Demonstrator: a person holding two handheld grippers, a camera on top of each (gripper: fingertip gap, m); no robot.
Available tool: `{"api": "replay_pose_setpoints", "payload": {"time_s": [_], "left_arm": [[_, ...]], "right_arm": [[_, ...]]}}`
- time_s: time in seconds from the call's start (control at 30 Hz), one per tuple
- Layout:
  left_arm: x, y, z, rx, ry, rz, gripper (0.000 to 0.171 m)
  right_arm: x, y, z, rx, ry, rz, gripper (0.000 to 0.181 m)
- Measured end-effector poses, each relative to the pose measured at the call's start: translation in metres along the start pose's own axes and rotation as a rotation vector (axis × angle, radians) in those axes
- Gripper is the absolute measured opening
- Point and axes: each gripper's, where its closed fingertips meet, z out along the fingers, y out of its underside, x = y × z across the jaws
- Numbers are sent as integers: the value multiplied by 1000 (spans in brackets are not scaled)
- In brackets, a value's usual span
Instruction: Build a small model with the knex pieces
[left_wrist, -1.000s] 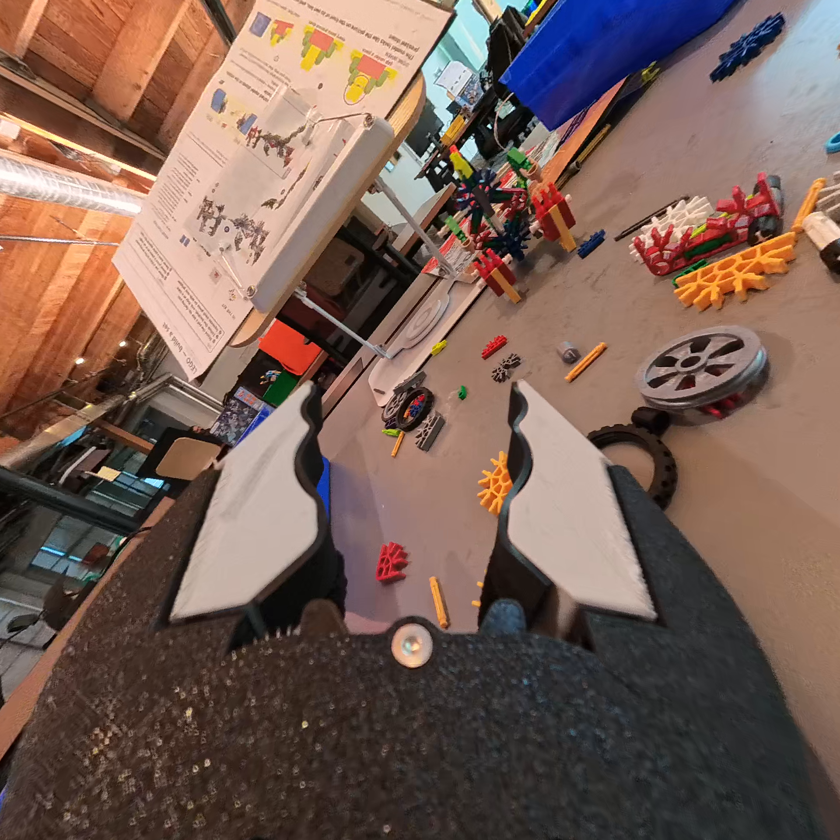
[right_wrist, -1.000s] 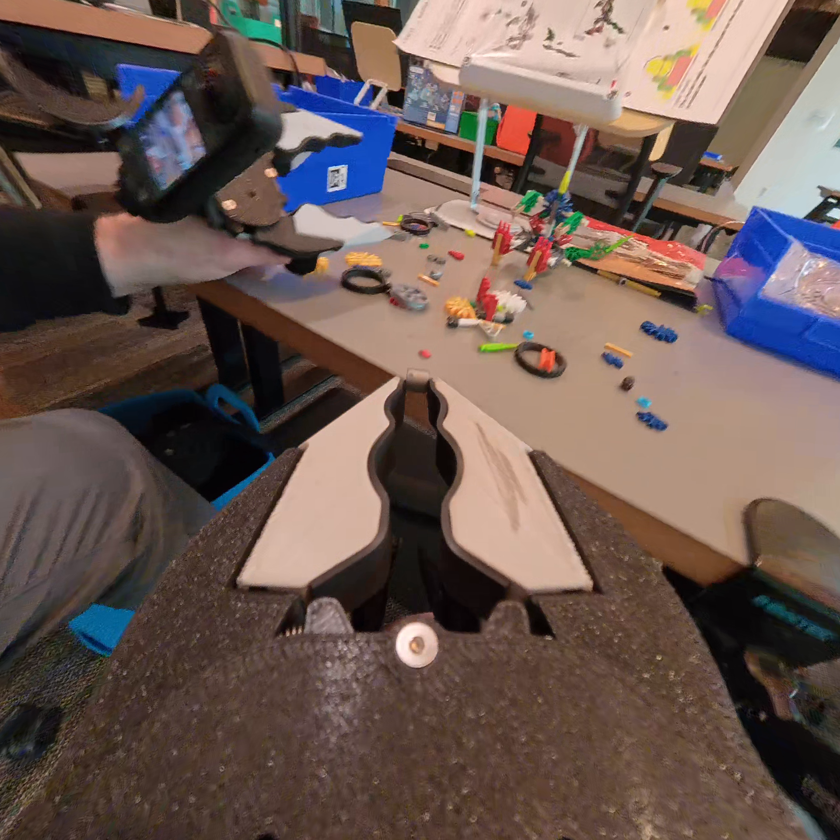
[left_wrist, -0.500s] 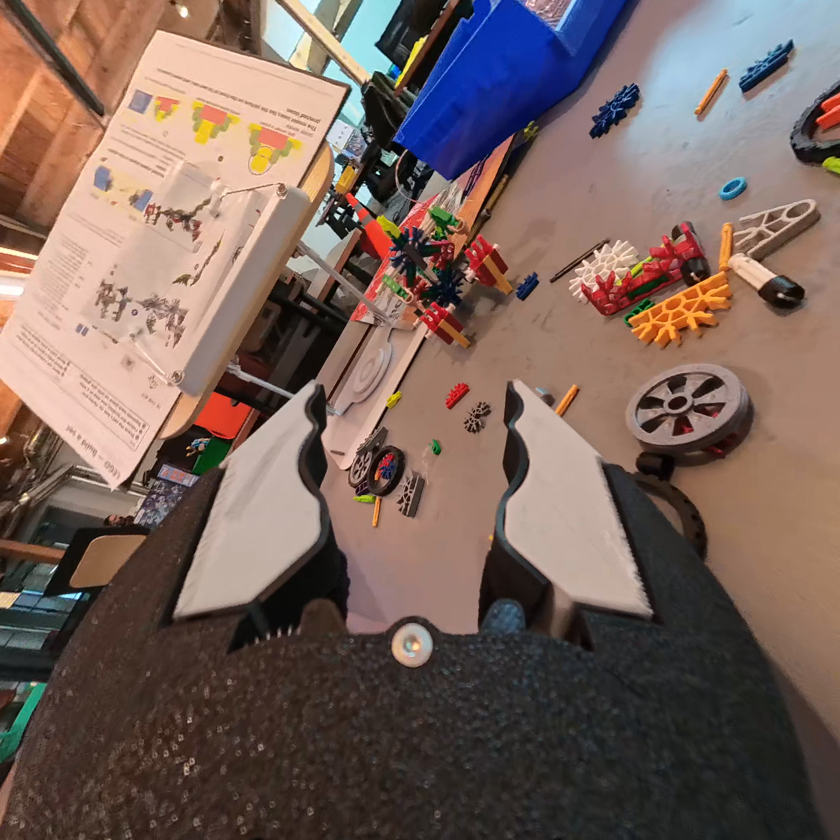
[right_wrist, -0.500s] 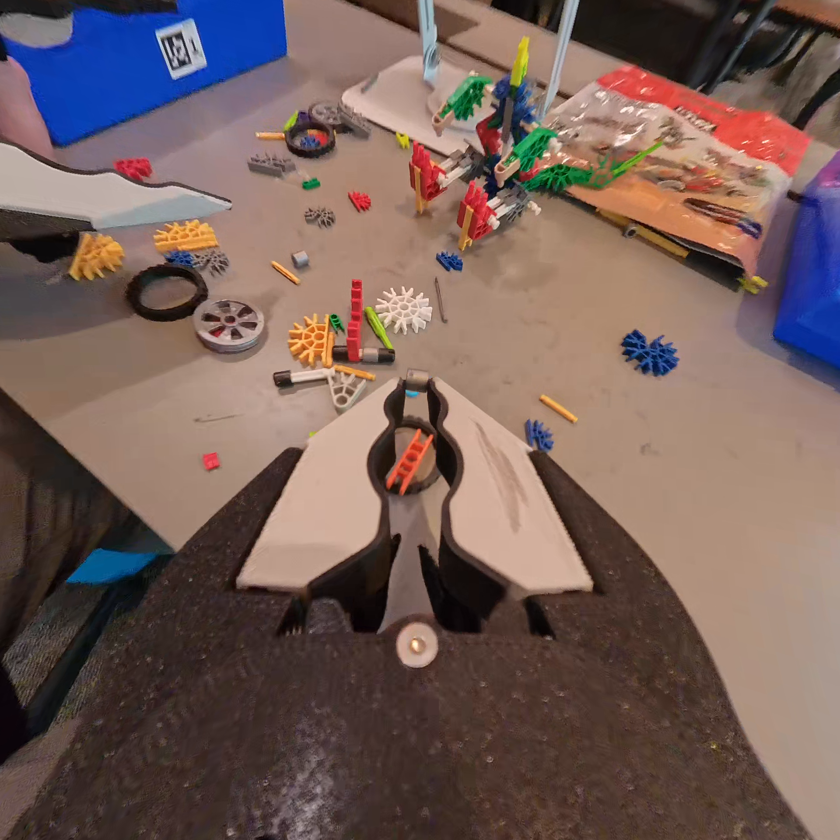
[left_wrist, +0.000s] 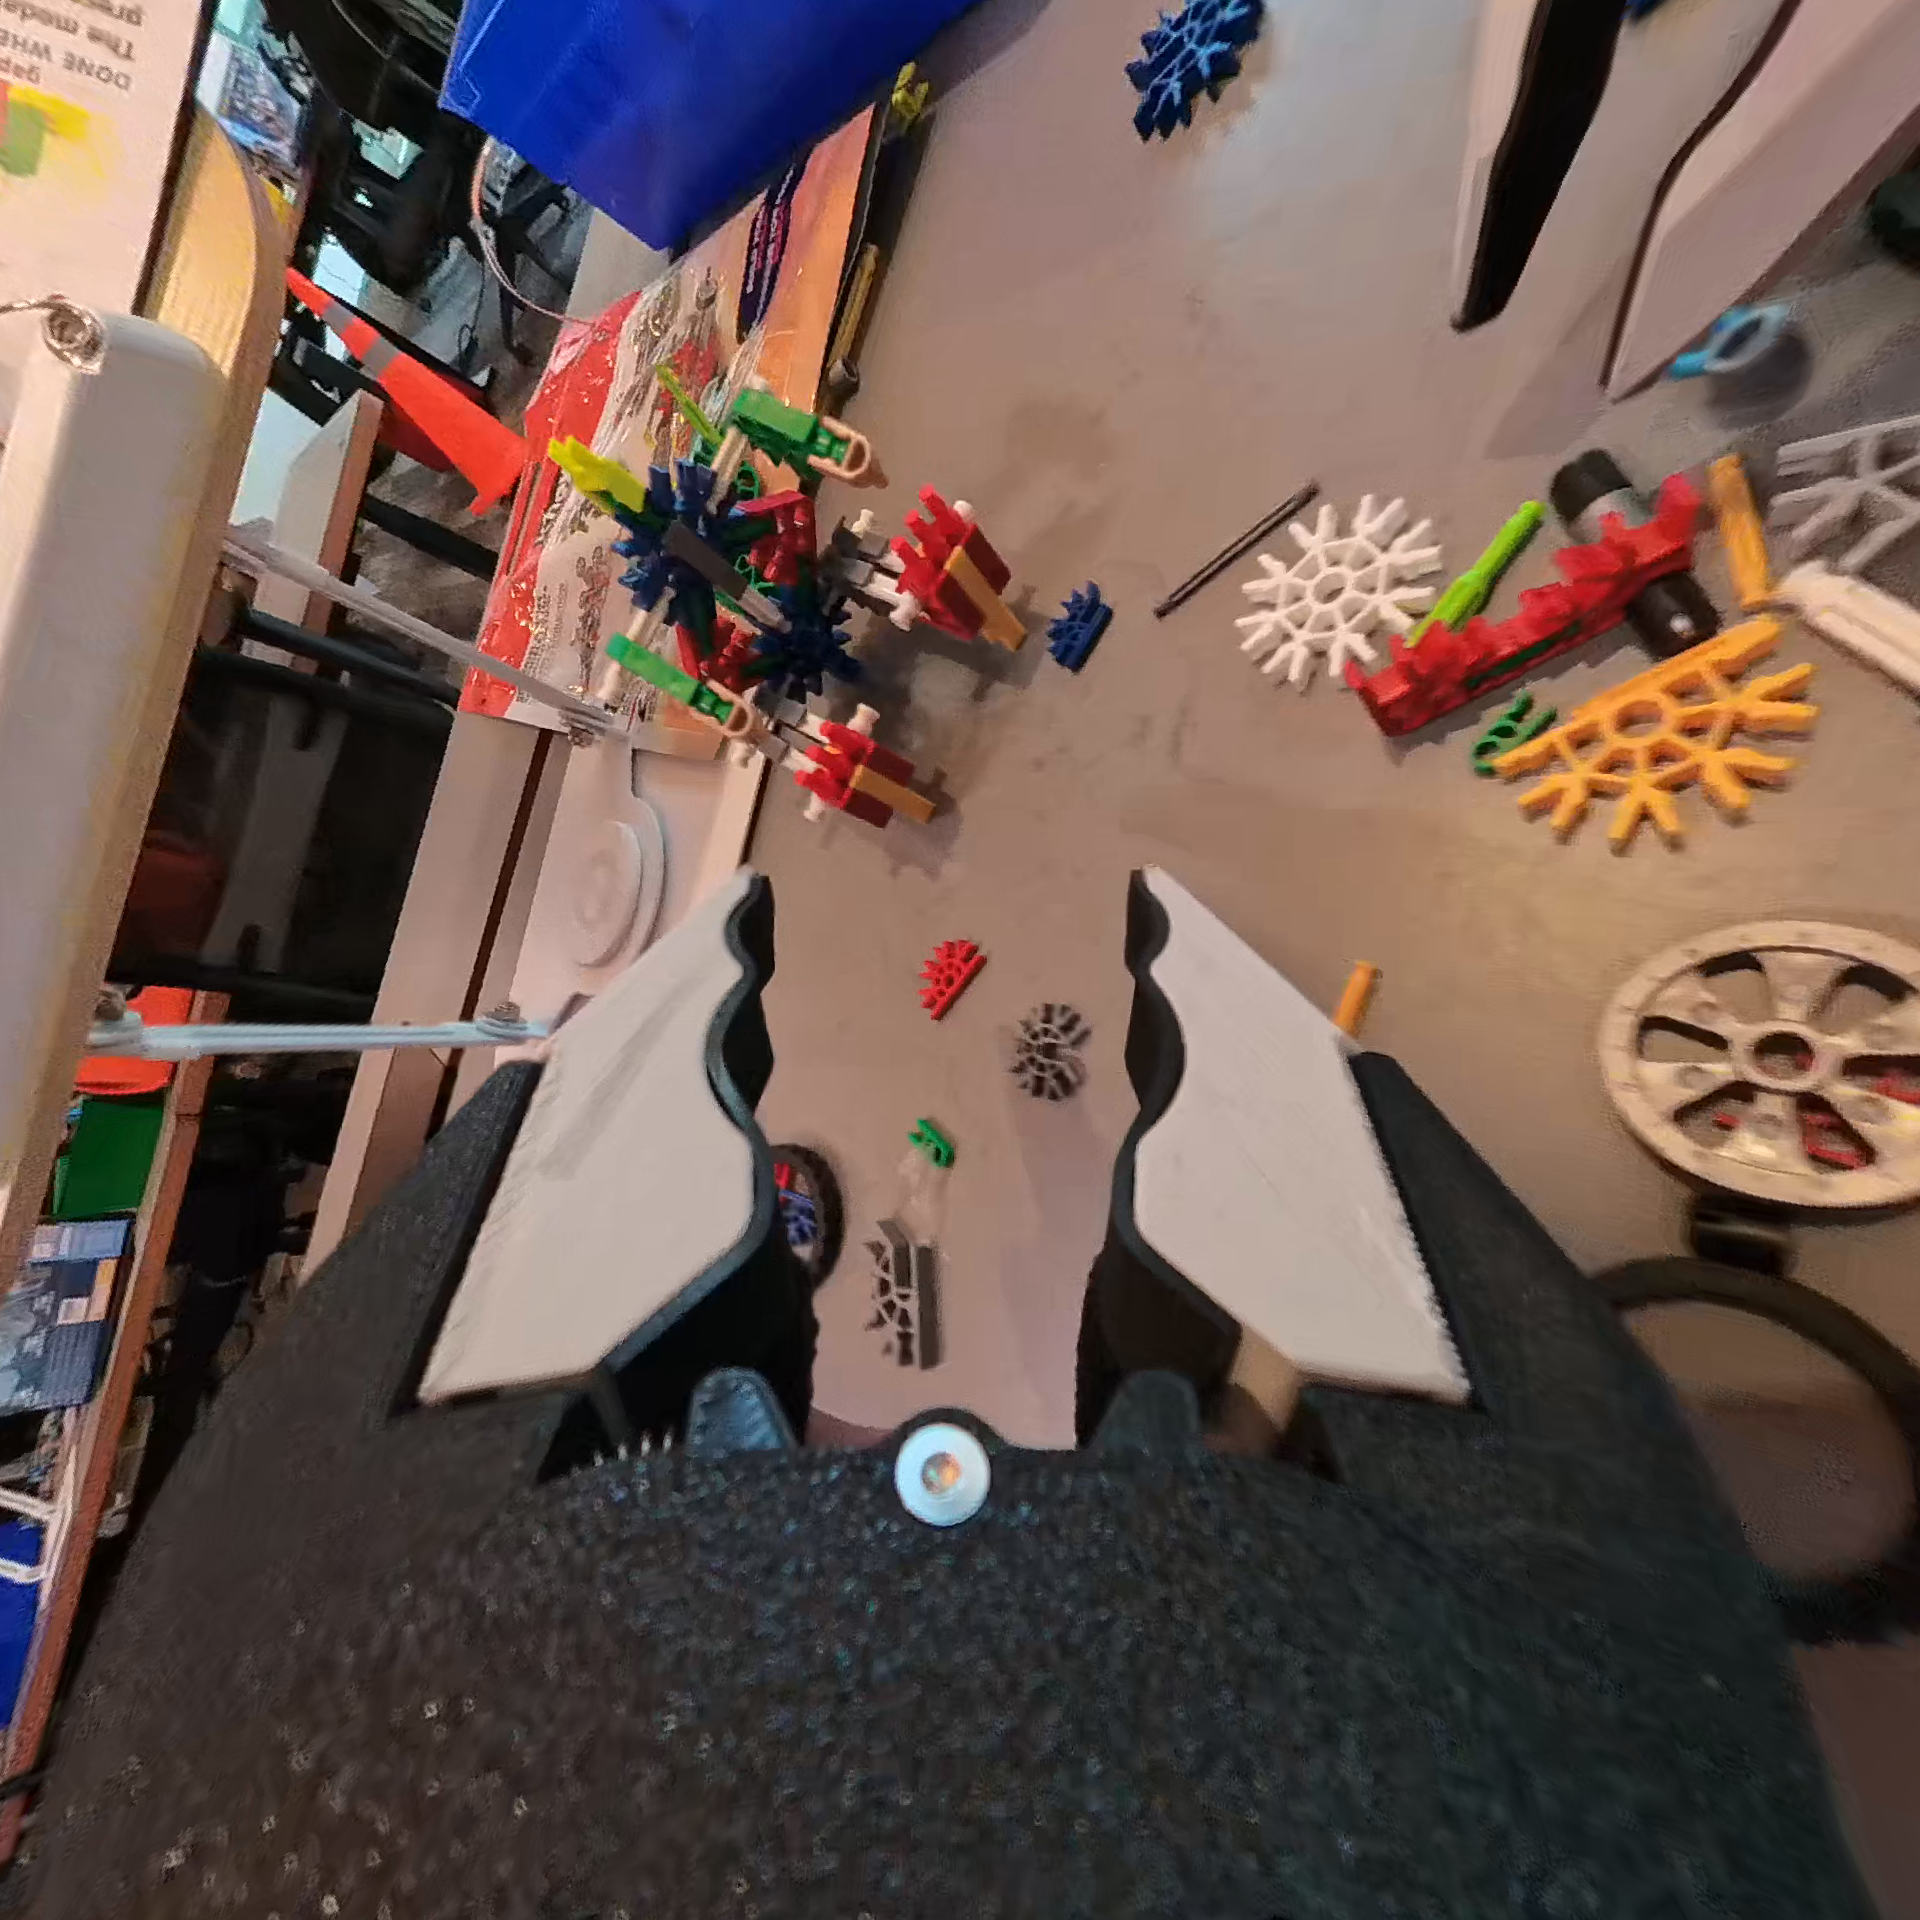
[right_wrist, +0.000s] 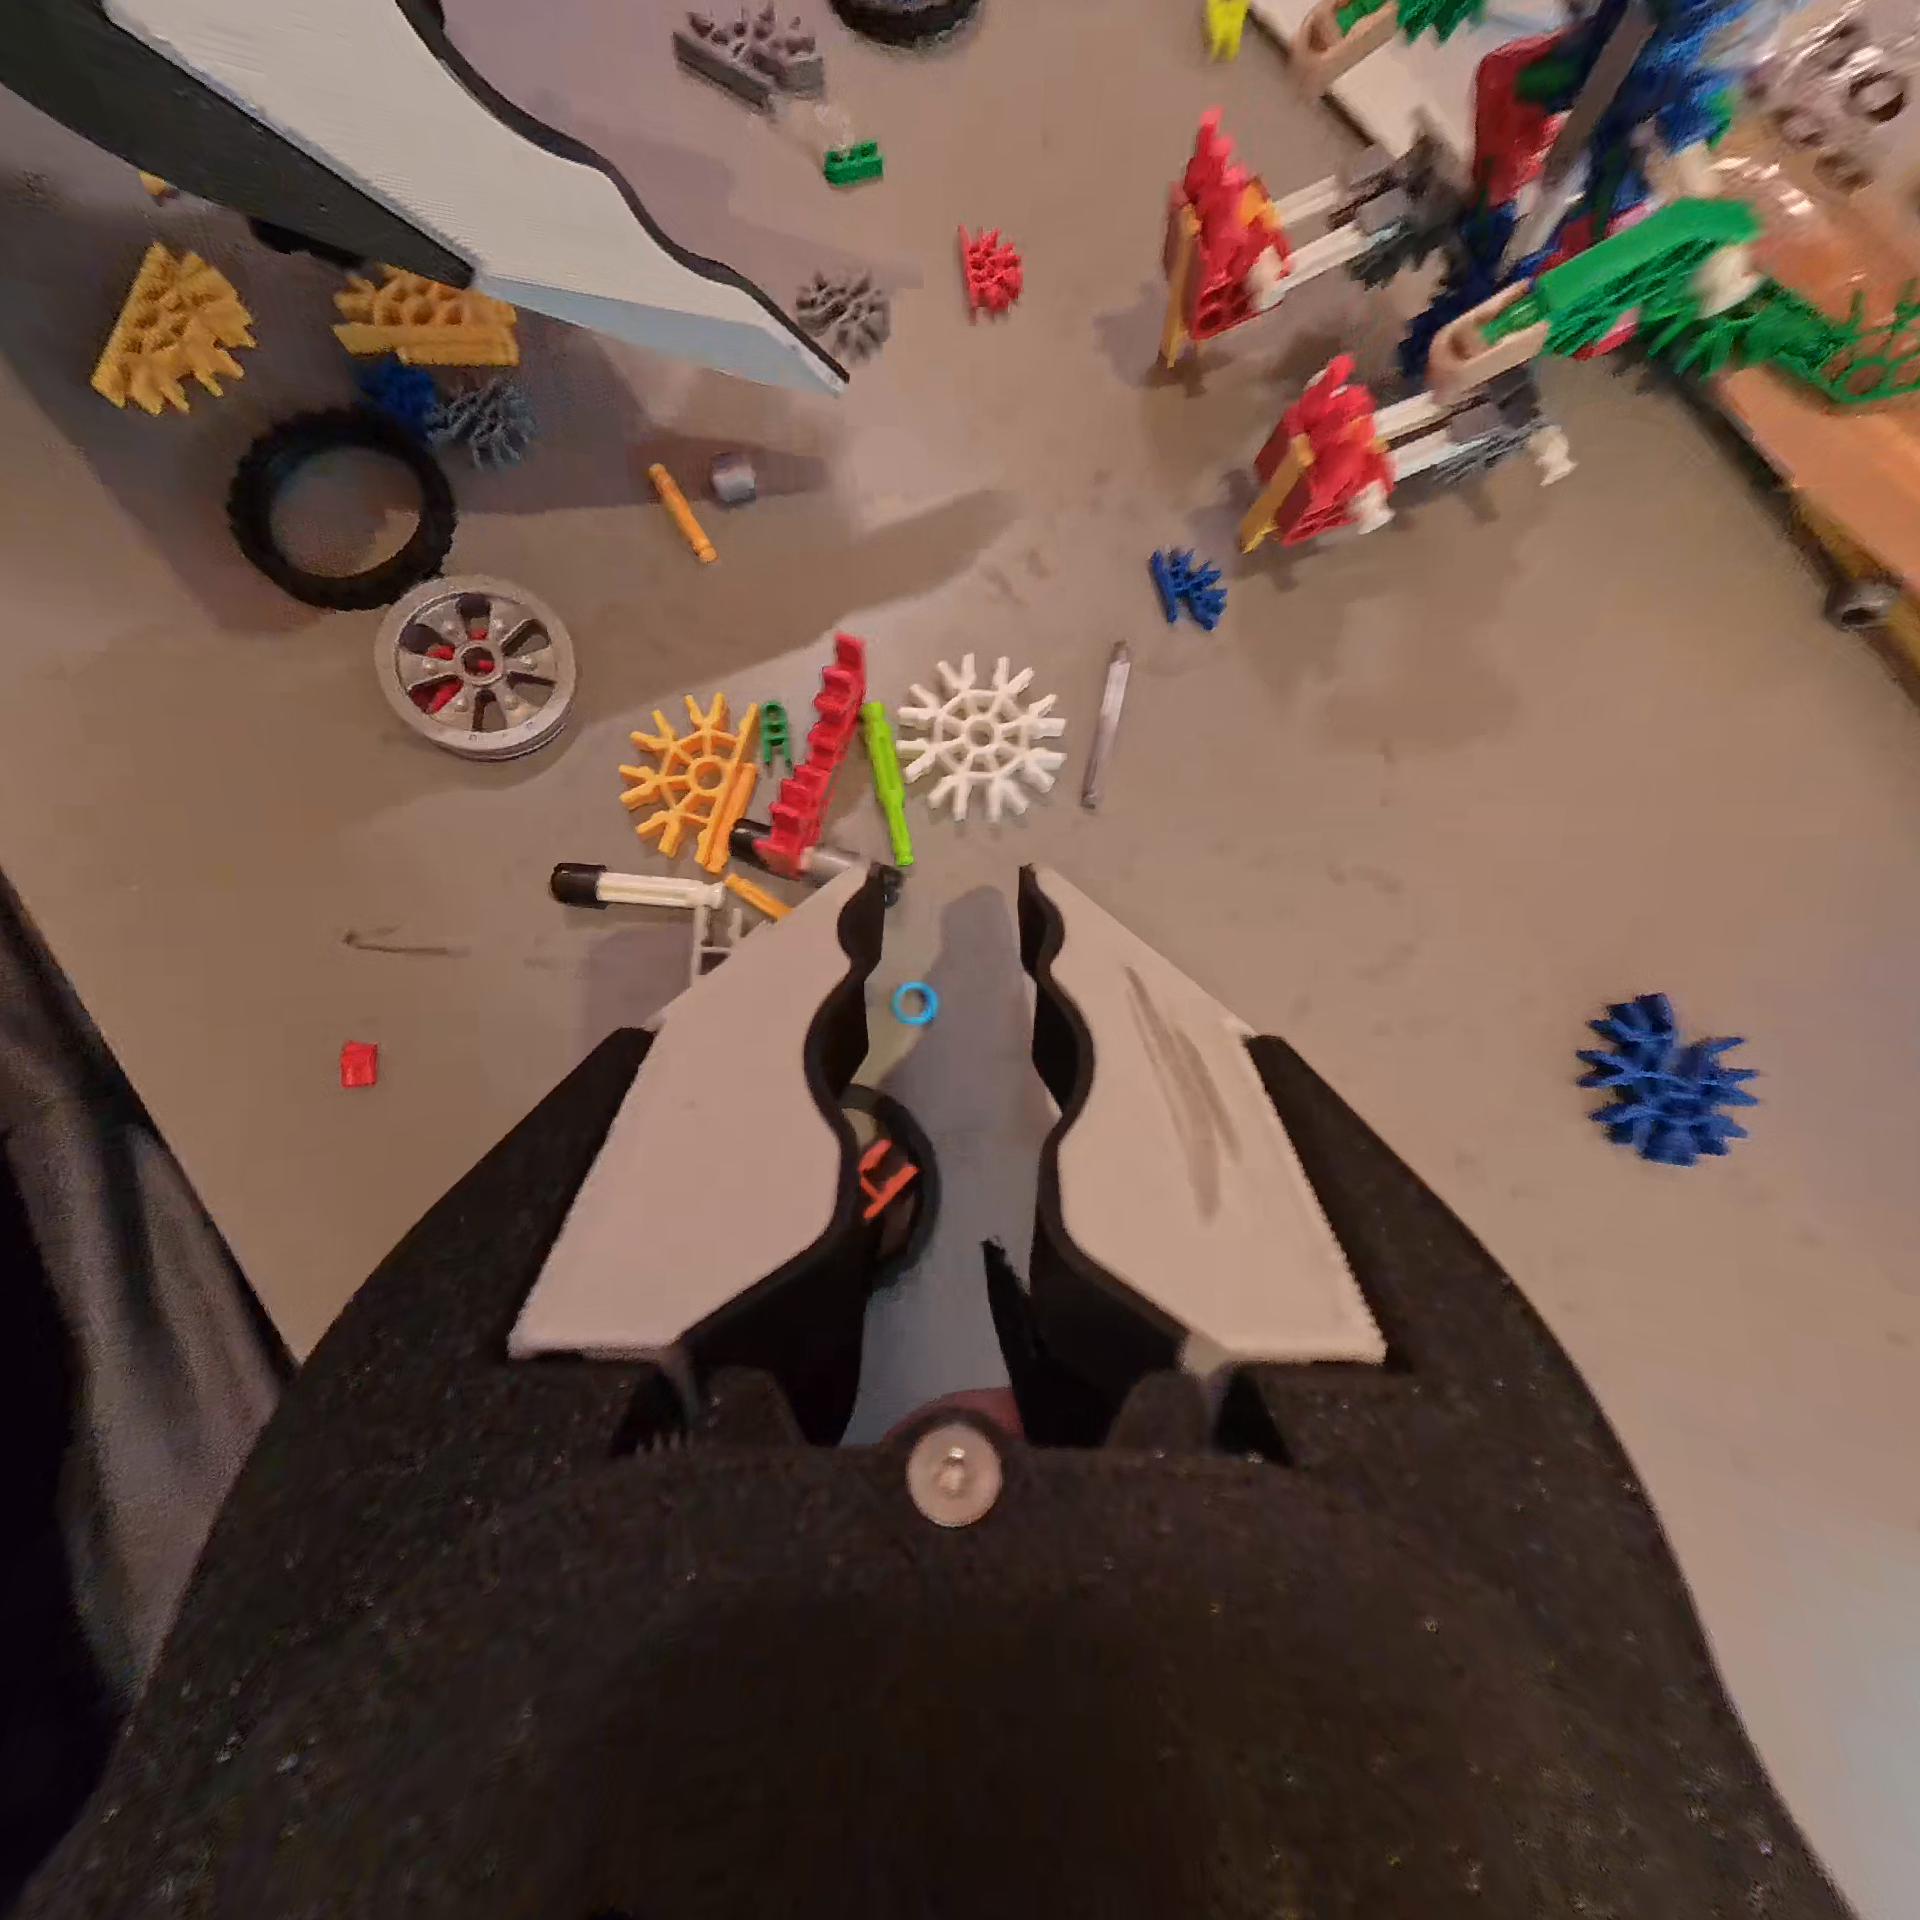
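Observation:
My left gripper (left_wrist: 945, 883) is open and empty, held above the grey table (left_wrist: 1195, 343). Below its gap lie a small red connector (left_wrist: 951, 975), a grey connector (left_wrist: 1051, 1049) and a green clip (left_wrist: 932, 1143). A colourful rod-and-connector model (left_wrist: 748, 603) stands just ahead of it. My right gripper (right_wrist: 951, 878) is open and empty. A small blue ring (right_wrist: 914, 1005) lies on the table between its fingers. A black tyre with an orange piece (right_wrist: 888, 1184) is partly hidden under its left finger. The right gripper also shows in the left wrist view (left_wrist: 1548, 348).
Loose parts lie ahead of the right gripper: a white snowflake connector (right_wrist: 982, 738), red strip (right_wrist: 821, 758), yellow connector (right_wrist: 691, 774), grey wheel (right_wrist: 476, 665), black tyre (right_wrist: 341, 509). A blue connector (right_wrist: 1668, 1081) lies to the right. A blue bin (left_wrist: 665, 94) stands at the back. The right gripper is farther from the grey connector (left_wrist: 1051, 1049), some 15 cm, than the left, some 5 cm. It is also in sight in the right wrist view (right_wrist: 824, 319). About 9 cm separates my left fingertips from the green clip (left_wrist: 932, 1143). Look for it in the right wrist view (right_wrist: 840, 172) too.
My right gripper has moved in over the table and opened from shut. My left gripper has tipped downward and moved toward the model, still open.

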Motion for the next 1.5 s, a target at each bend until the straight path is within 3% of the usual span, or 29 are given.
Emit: {"api": "replay_pose_setpoints", "payload": {"time_s": [0.2,0.47,0.6,0.87,1.17,1.5], "left_arm": [[-13,-5,6,96,63,-151,57],[-6,-2,5,96,43,-143,58],[2,-9,10,118,60,-169,58],[0,-17,22,159,30,-239,57],[-17,-13,37,172,-33,-287,61],[-36,-9,31,198,-67,-351,60]], "right_arm": [[40,-12,-41,98,120,63,26],[69,55,-70,-21,342,237,28],[64,72,-66,-45,328,266,35],[80,66,-31,-40,229,233,34],[89,72,-23,-60,155,172,0],[81,59,-22,-16,154,164,0]]}}
